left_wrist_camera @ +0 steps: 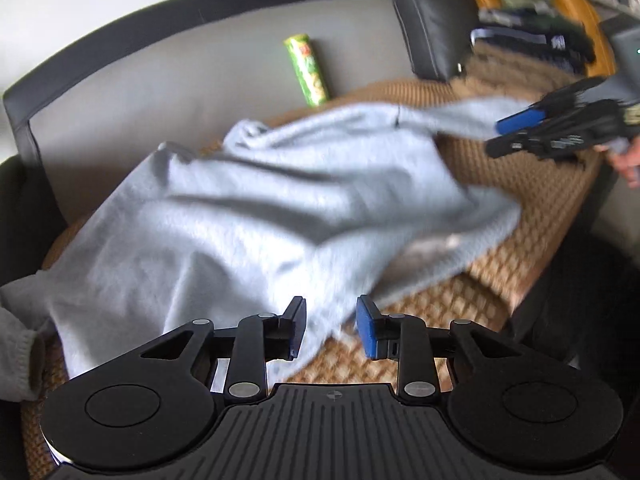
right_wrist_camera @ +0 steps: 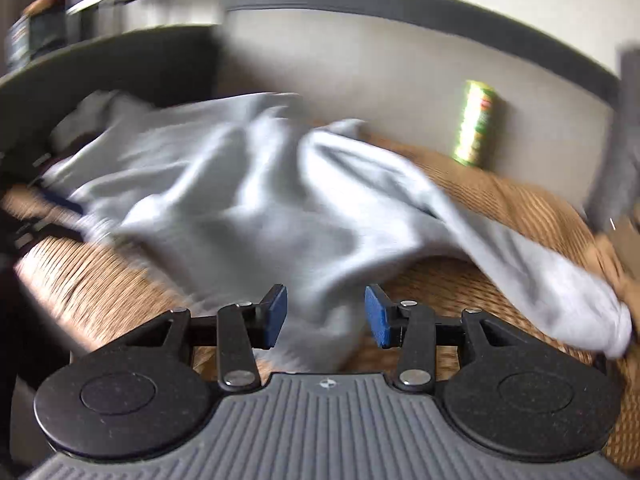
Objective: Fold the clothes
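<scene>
I see the light grey sweatshirt (left_wrist_camera: 256,216) lying rumpled across the woven tan mat (left_wrist_camera: 532,200) on the sofa seat, one sleeve (right_wrist_camera: 540,280) trailing off toward the right in the right wrist view. My left tool (left_wrist_camera: 331,330) has its jaws partly apart with the garment's near edge in the gap but not pinched; my right tool (right_wrist_camera: 326,316) is likewise part-open over the fabric, pads not pressing it, frame blurred. Green snack canister (left_wrist_camera: 307,70) leans against the grey sofa back (left_wrist_camera: 200,80); stacked folded clothes (left_wrist_camera: 532,40) sit well apart.
</scene>
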Tool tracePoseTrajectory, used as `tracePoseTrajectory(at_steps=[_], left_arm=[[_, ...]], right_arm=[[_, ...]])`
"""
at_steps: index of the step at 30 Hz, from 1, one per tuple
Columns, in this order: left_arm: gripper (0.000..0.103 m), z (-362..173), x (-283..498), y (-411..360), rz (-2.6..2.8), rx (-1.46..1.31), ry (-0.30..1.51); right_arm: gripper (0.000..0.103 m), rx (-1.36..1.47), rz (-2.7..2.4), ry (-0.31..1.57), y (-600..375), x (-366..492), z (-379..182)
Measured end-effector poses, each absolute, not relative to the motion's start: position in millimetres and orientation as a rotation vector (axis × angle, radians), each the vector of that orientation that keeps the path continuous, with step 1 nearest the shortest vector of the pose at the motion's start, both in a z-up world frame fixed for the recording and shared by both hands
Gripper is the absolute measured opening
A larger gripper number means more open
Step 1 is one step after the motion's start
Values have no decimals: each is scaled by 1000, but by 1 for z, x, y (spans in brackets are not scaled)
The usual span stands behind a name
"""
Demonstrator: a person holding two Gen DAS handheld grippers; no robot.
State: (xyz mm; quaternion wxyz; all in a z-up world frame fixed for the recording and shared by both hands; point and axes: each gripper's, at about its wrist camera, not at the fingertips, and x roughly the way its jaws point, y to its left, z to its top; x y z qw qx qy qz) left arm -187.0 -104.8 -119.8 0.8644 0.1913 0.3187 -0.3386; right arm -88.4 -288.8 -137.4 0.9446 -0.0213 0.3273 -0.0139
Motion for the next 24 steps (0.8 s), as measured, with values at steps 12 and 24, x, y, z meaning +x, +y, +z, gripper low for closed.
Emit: tracePoseTrajectory(at_steps=[12, 24], left_arm=[[50, -145, -142, -168, -722, 466, 713], [52, -183, -126, -157, -762, 435, 833]], right_arm=[[63, -222, -16, 731, -349, 67, -122], [9, 156, -322, 793, -446, 138, -145]])
